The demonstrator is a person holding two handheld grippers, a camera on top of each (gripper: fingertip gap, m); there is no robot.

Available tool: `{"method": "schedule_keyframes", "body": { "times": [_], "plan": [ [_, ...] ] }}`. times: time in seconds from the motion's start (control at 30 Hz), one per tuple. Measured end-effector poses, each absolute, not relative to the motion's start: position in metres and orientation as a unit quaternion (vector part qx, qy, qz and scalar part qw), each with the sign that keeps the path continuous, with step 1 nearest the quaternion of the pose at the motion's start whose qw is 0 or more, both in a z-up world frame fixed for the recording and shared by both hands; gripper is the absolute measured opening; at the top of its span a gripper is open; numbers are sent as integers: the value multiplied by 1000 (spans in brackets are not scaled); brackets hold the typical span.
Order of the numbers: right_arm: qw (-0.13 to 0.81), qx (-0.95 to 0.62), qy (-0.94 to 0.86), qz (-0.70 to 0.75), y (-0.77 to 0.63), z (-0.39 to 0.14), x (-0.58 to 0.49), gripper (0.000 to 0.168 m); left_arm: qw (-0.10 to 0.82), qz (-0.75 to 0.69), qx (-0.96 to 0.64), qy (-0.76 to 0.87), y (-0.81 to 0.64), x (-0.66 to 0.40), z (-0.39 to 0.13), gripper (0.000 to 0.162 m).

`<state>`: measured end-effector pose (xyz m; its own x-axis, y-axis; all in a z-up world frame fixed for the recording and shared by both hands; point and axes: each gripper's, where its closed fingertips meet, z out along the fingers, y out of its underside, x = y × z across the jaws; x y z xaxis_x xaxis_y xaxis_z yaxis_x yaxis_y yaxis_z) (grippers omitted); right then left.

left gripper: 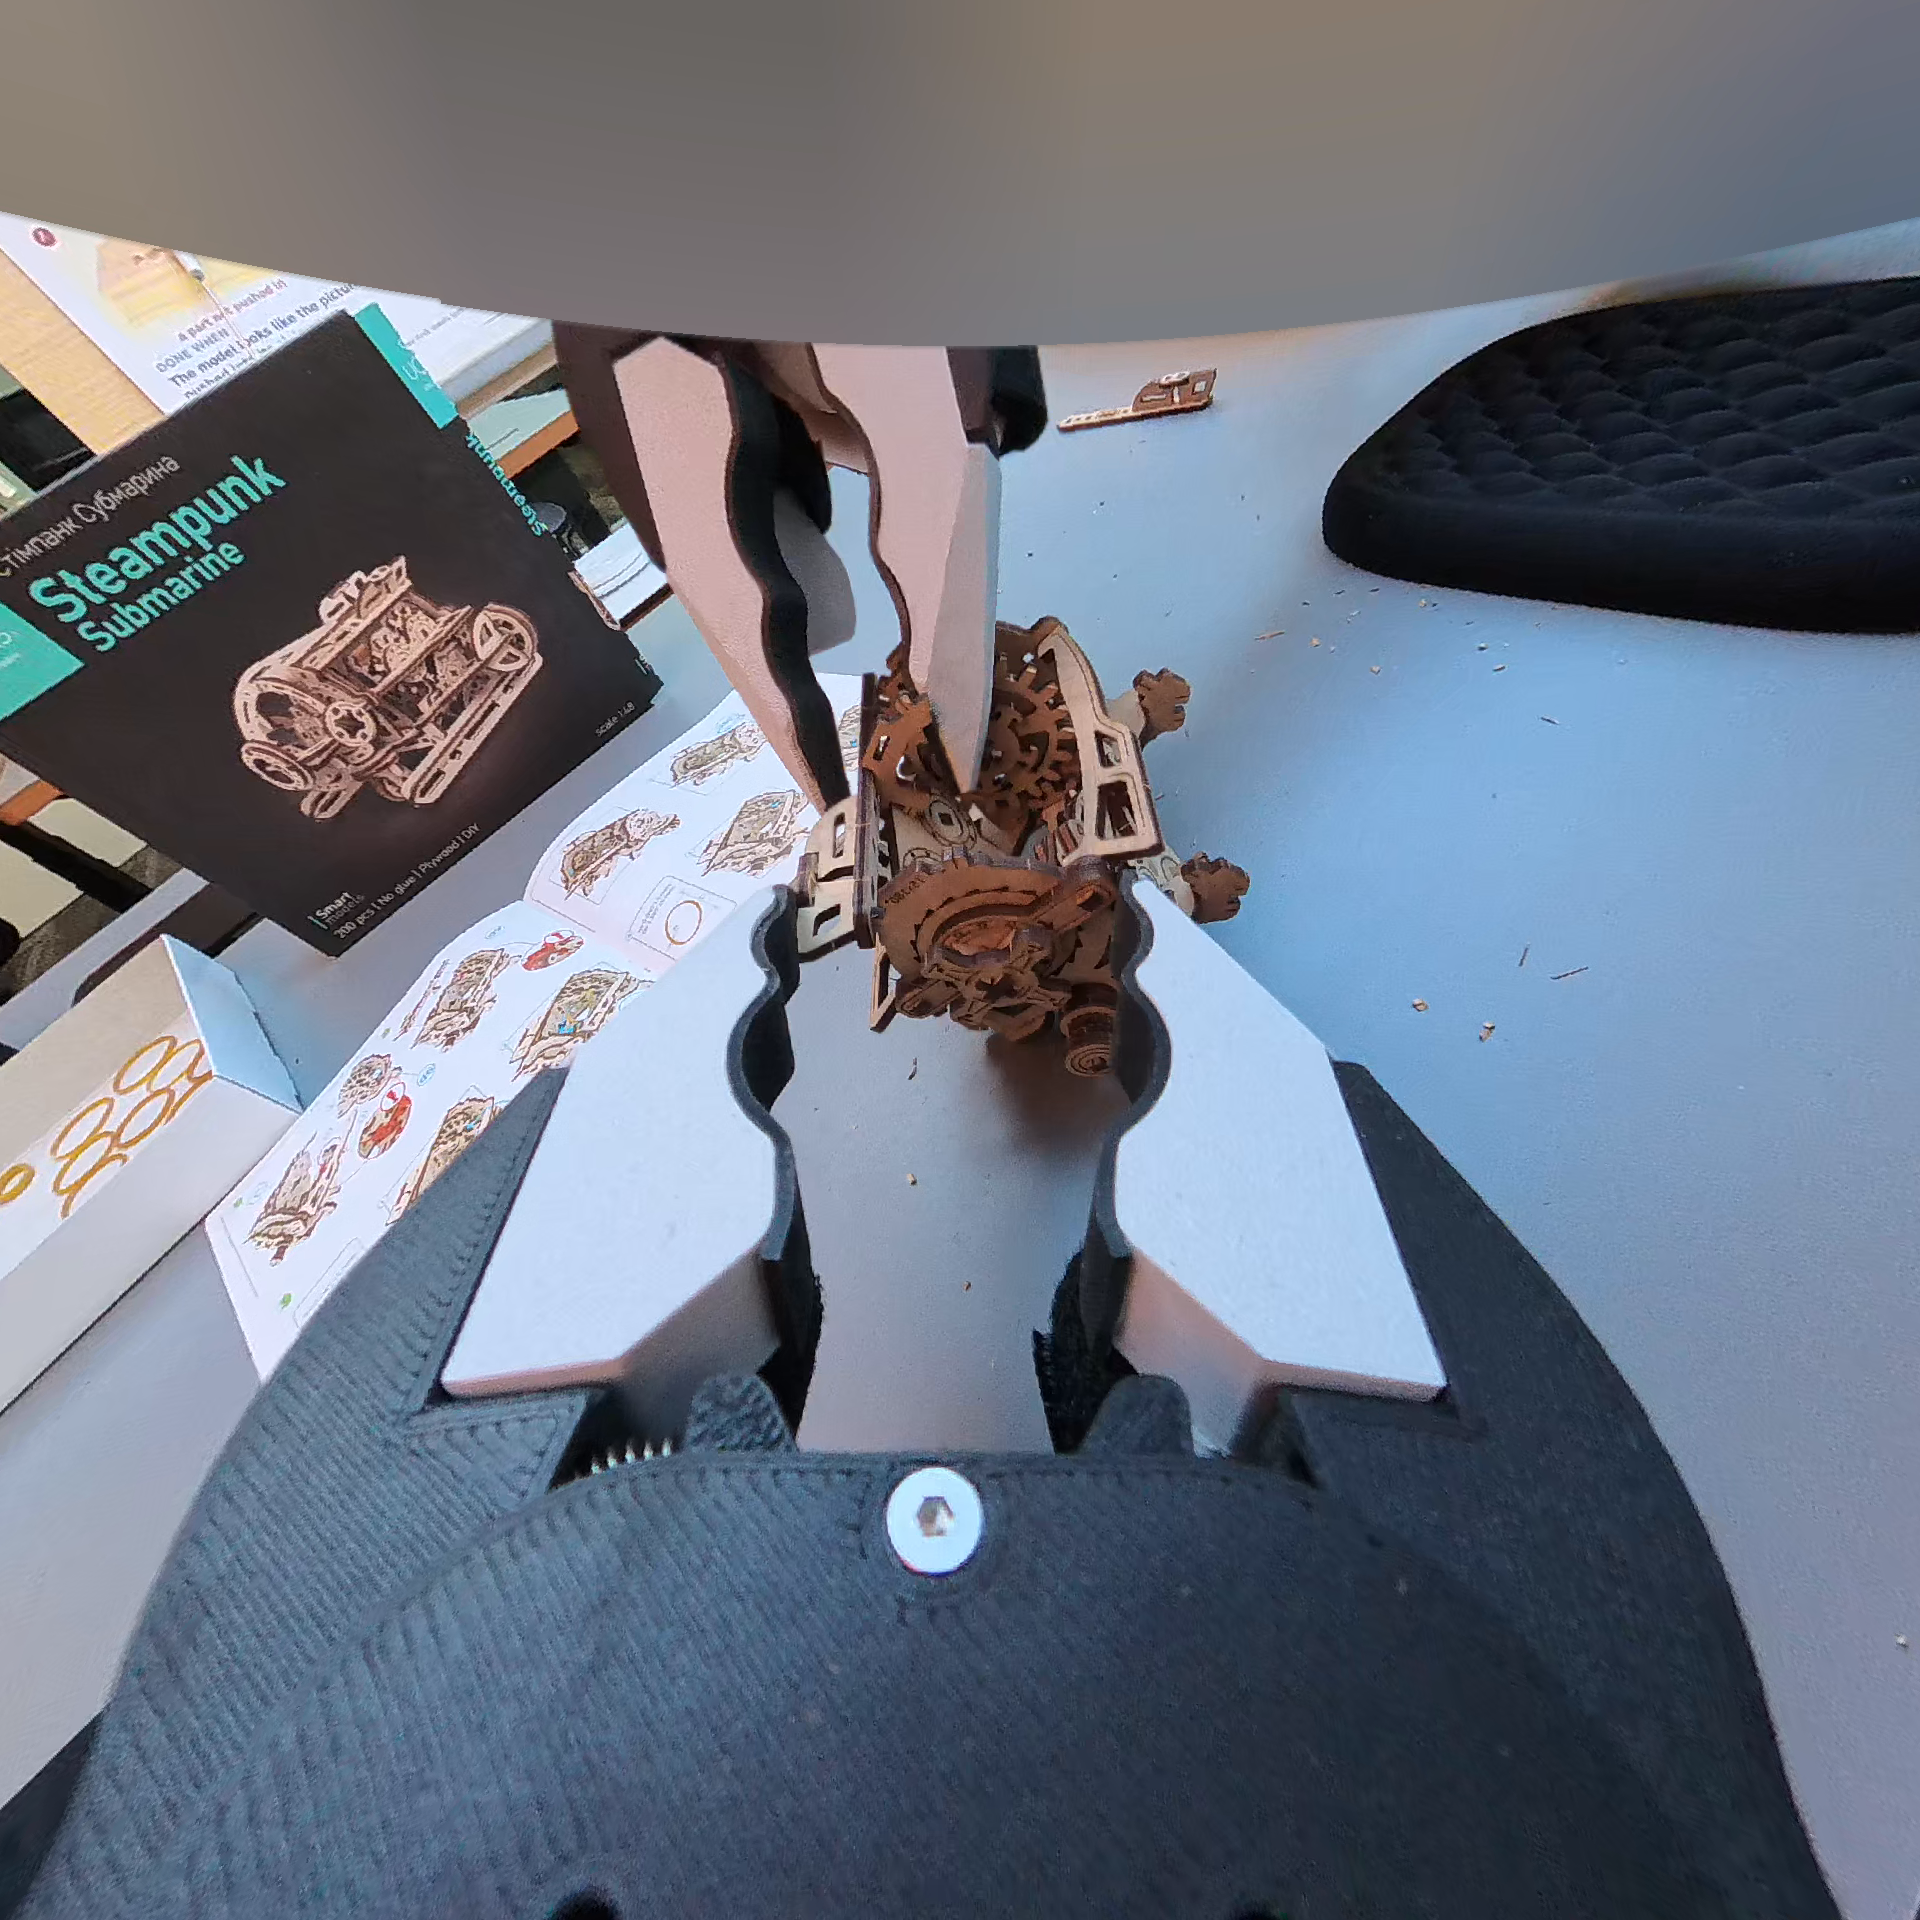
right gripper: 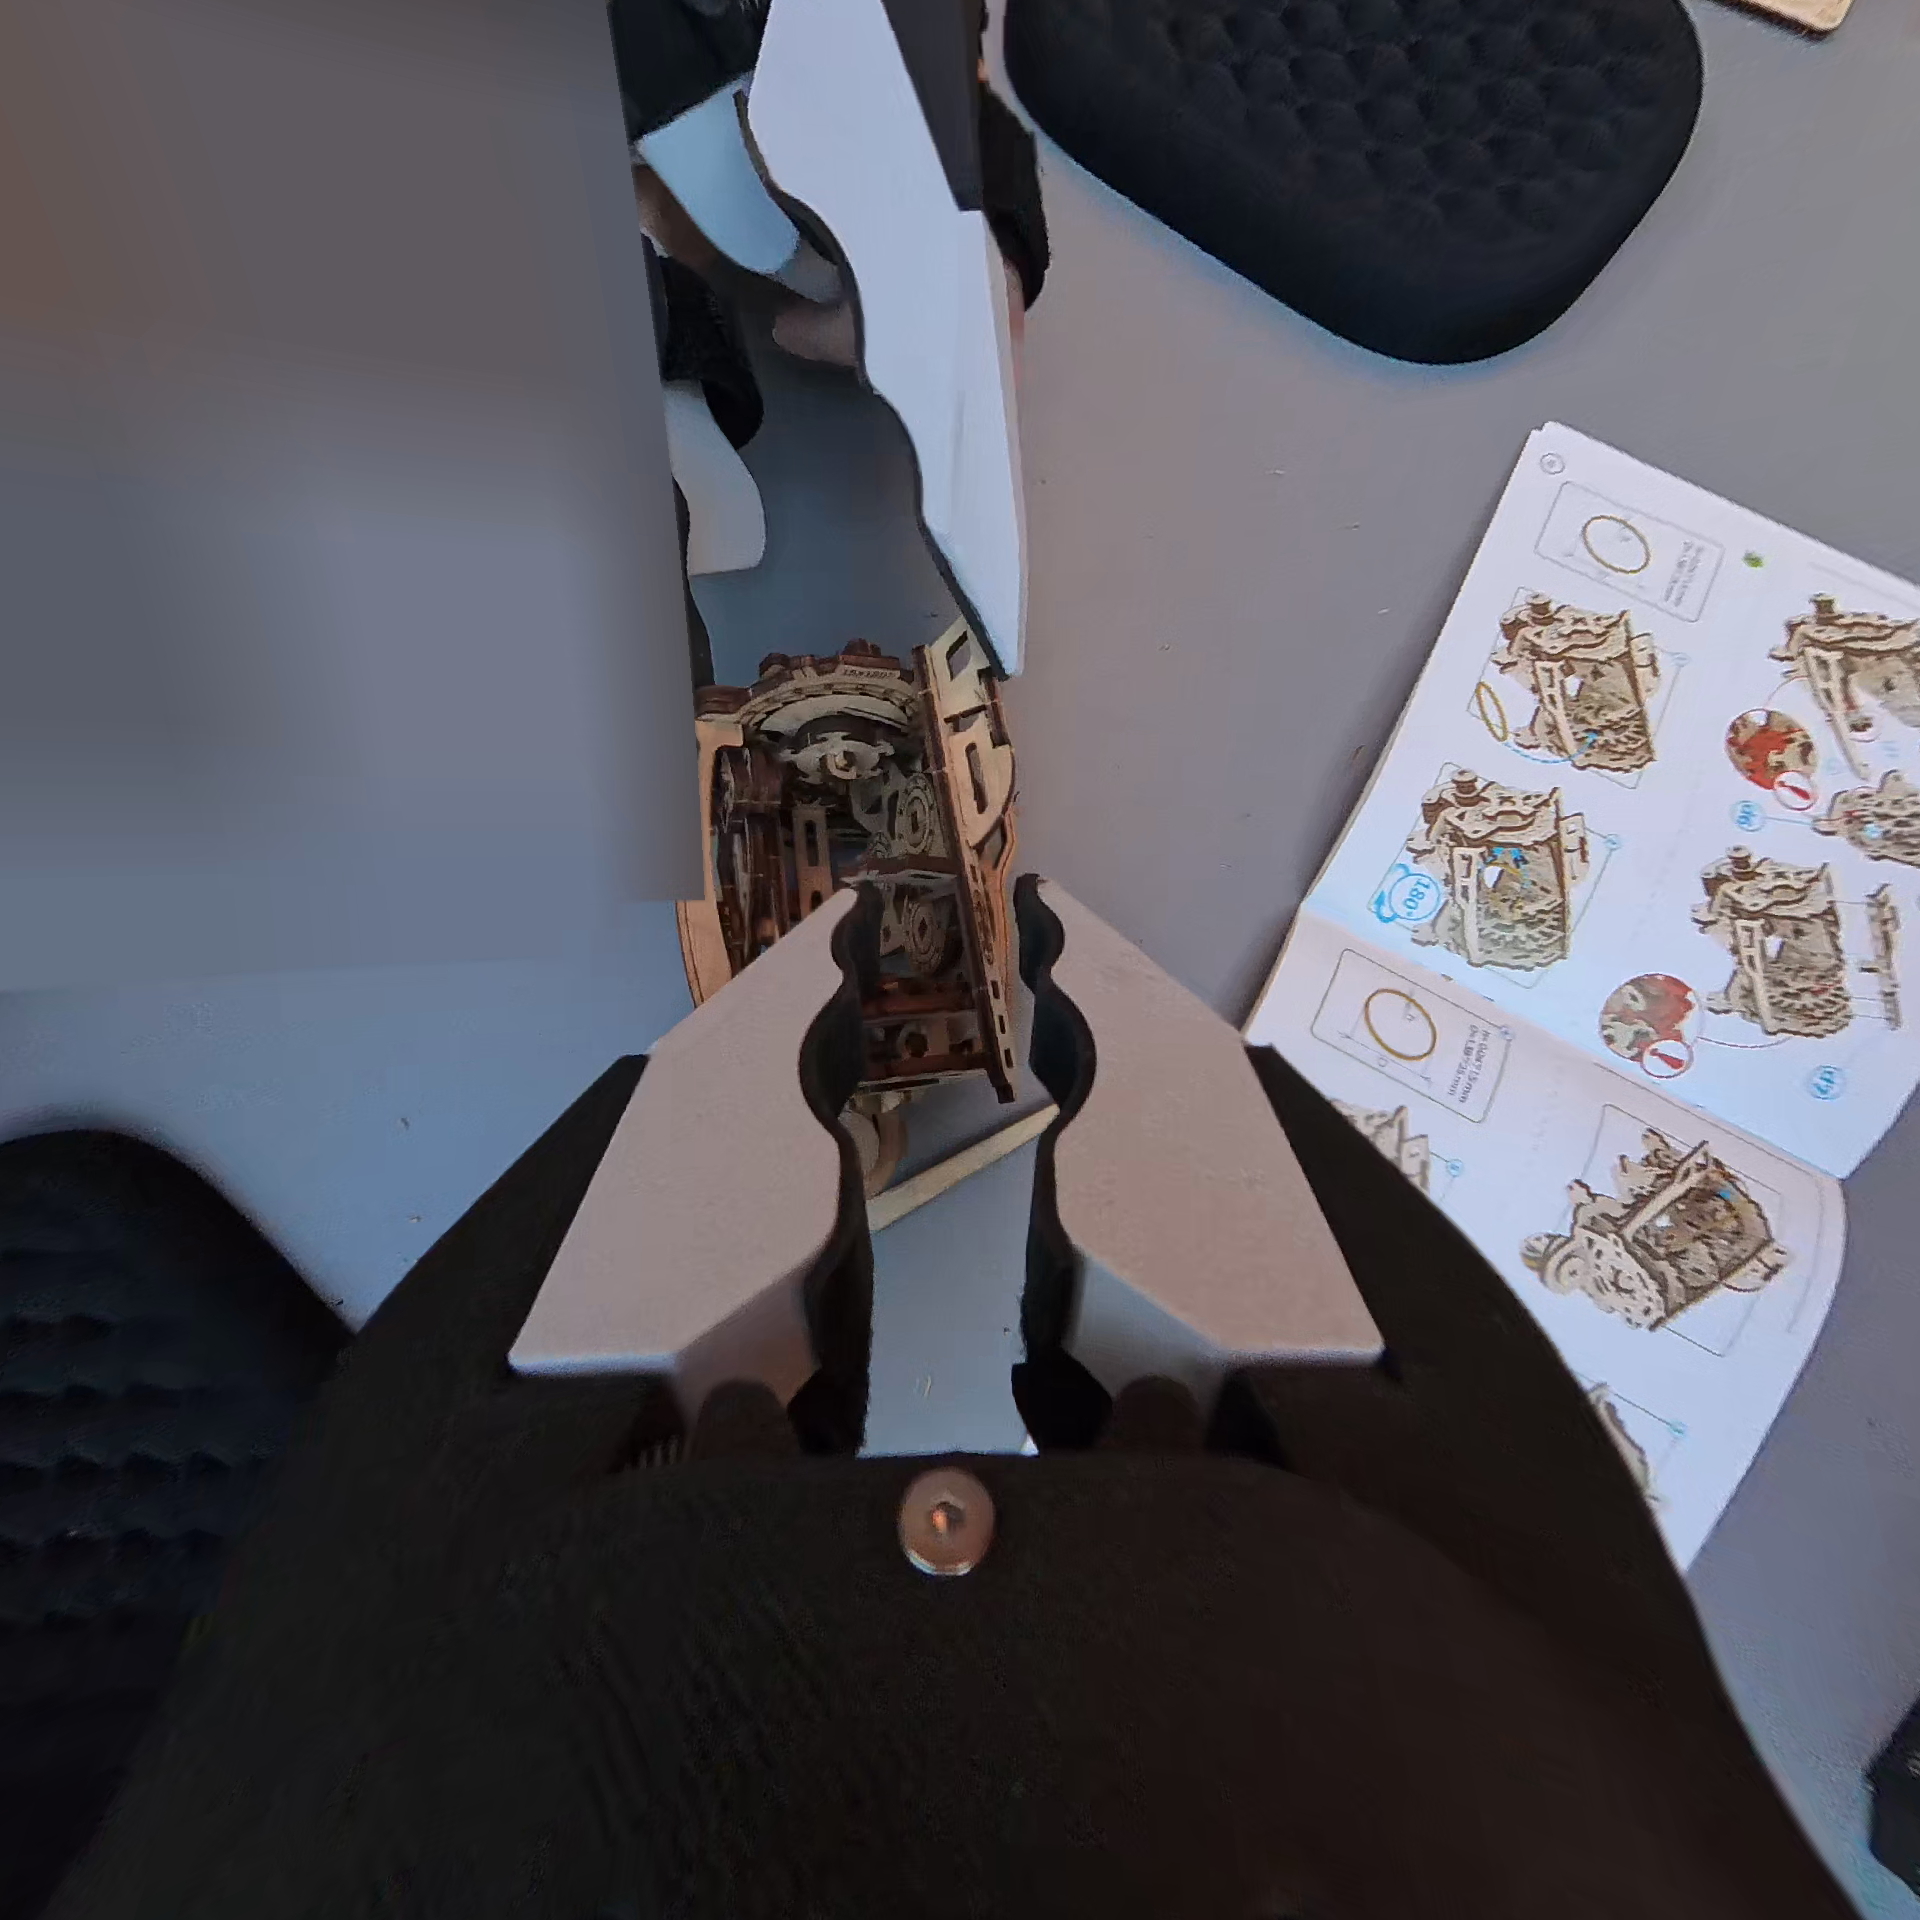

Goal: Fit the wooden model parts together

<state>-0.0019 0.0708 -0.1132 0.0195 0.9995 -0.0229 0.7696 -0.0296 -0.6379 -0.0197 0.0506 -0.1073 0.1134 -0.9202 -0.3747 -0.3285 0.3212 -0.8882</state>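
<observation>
The brown wooden model [left gripper: 987,925], a small cage of gears and panels, is just above or on the grey table [left gripper: 1455,1143]. My left gripper [left gripper: 956,899] has its fingers on both sides of the model's near end and grips it. My right gripper [left gripper: 899,784] comes down from above and is shut on the model's left side wall [left gripper: 883,748], one finger outside and one inside. In the right wrist view the model [right gripper: 831,790] sits between my right gripper's tips [right gripper: 940,888]. A left gripper finger [right gripper: 935,416] touches the model's far end; a blur hides its other tip.
A black product box [left gripper: 312,644] leans at the left, with an open instruction booklet [left gripper: 582,935] [right gripper: 1610,883] beside the model. A black cushion [left gripper: 1662,457] [right gripper: 1351,166] lies far right. A loose wooden part [left gripper: 1138,400] lies behind. A white box [left gripper: 114,1132] of rings sits left. The tips of both grippers are at nearly the same place.
</observation>
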Motion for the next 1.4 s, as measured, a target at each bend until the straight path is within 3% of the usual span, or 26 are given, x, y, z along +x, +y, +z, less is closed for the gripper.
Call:
{"method": "schedule_keyframes", "body": {
  "times": [0.3,0.7,1.07,1.4],
  "plan": [
    [189,-717,-593,314,69,-116,-1,25,539,-275,-516,607,52,-19,-108,59],
    [204,-732,-564,324,70,-117,1,24,542,-275,-515,605,51,-18,-106,59],
    [285,-685,-644,185,69,-100,10,50,542,-267,-511,611,49,-15,-108,59],
    [353,-629,-691,-42,66,-79,5,34,540,-260,-525,605,50,-15,-108,59]
  ]
}}
